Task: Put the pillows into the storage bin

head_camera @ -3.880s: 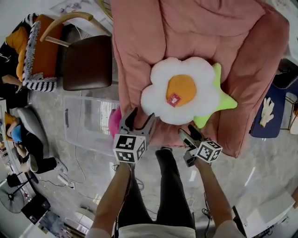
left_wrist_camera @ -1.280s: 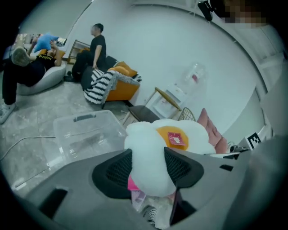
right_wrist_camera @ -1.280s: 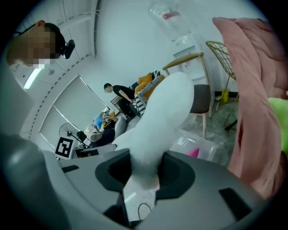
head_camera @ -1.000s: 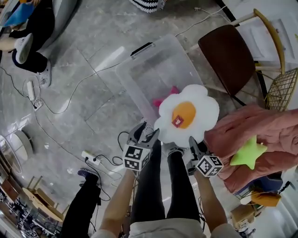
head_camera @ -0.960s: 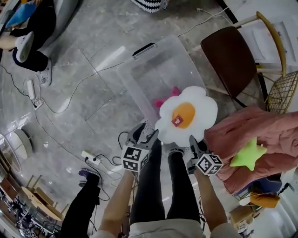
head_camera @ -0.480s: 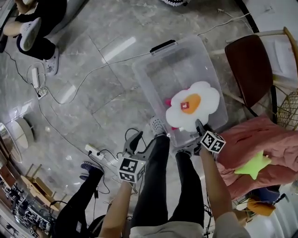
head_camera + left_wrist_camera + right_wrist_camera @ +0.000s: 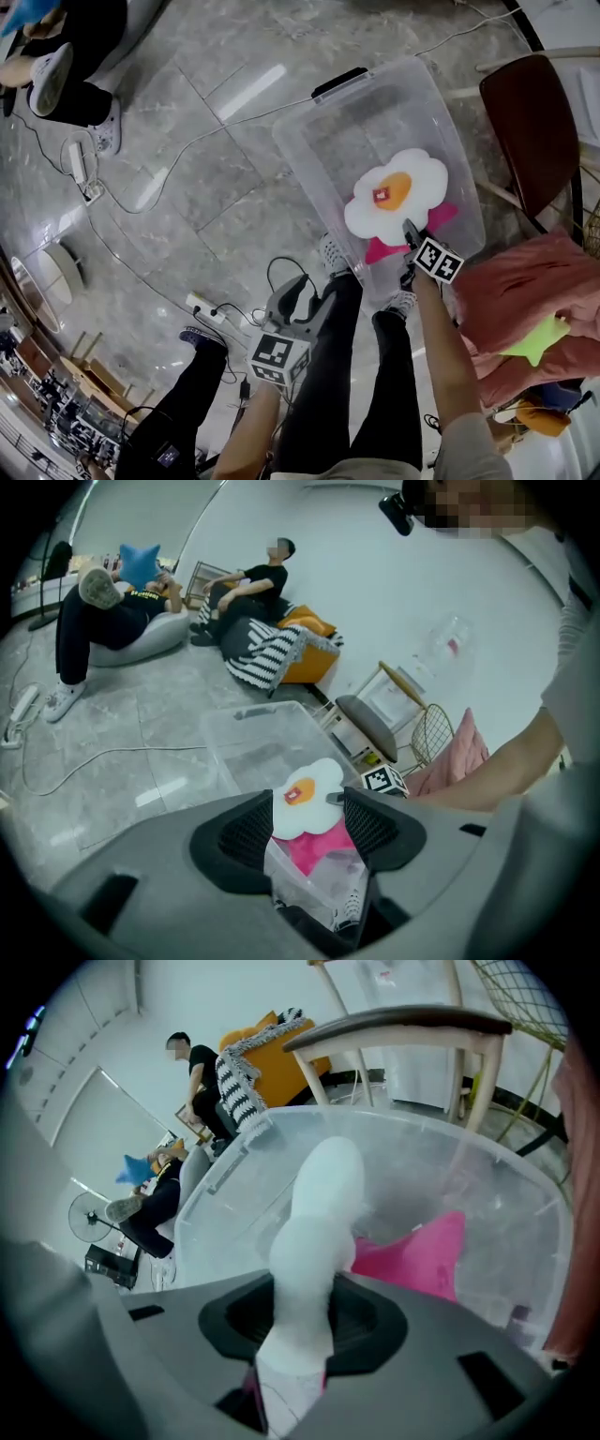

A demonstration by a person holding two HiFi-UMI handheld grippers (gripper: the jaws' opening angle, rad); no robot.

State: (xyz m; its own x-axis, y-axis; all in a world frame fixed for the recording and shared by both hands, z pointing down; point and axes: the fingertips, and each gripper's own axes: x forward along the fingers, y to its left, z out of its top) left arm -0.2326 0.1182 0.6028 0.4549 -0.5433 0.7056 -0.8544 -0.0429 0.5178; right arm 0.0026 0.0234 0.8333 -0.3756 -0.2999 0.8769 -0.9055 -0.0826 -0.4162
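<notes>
Pillow shaped like a fried egg, white with an orange yolk, hung over the open clear storage bin, above a pink pillow that lay inside it. From the head view we saw its flat face. The right gripper view gave us only its white edge, running up from between the jaws, with the pink one just beside it on the bin floor. The right gripper held that egg pillow by its near rim, jaws pressed narrow into the plush. The left gripper hung well back, near the person's legs, its jaws apart with nothing between them. We counted three pillows, the third a green star on the salmon padded seat, plus one bin and two grippers.
</notes>
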